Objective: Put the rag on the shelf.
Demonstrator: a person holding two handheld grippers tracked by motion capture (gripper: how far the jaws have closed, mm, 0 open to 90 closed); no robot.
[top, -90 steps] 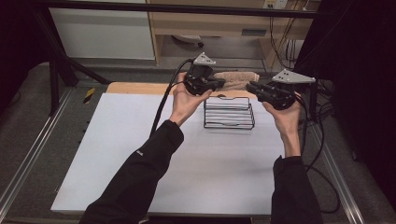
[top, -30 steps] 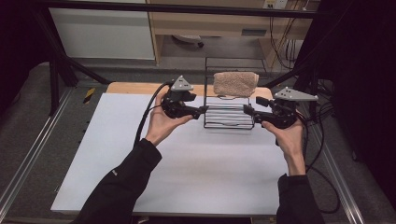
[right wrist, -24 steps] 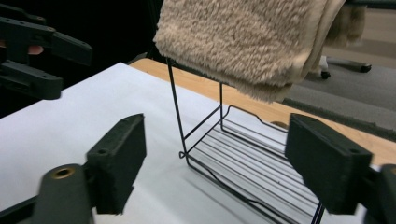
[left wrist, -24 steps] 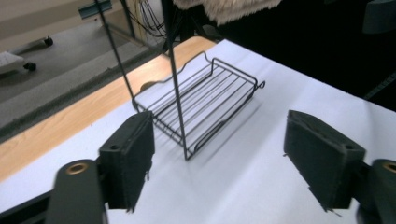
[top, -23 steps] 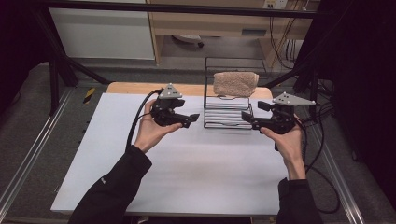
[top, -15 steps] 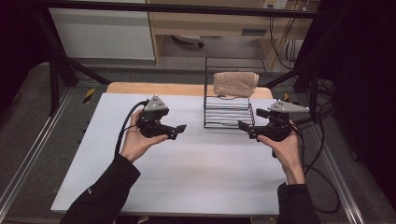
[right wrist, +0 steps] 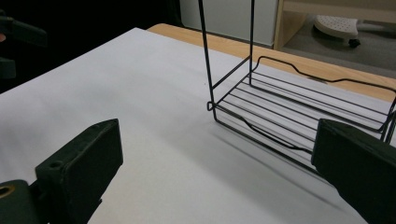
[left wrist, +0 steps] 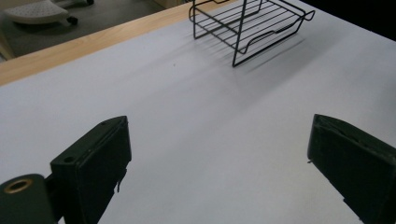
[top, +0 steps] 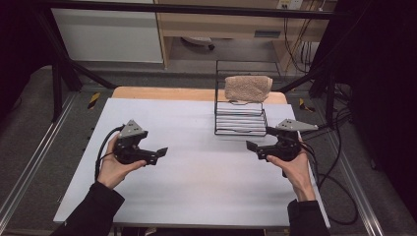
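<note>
I have drawn both hands back toward myself and away from the wire rack. A second ago my grippers sat right at its two sides; now my left gripper hangs over the open bench well to the left of it, and my right gripper is near its front right corner, no longer touching it. Both are empty, jaws spread wide: in the left gripper view I see only bare white surface between them, with the rack farther off, and in the right gripper view the rack's lower shelf lies just beyond my jaws.

The folded beige towel now rests on the rack's upper tier, draped over the top and standing clear of the bench, where three seconds back I was carrying it between both grippers. The rack stands upright at the far side of the bench, close to the wooden edge.

I judge the placing as done: the towel stays where I left it without my support, and my pulling back reads as the release.
</note>
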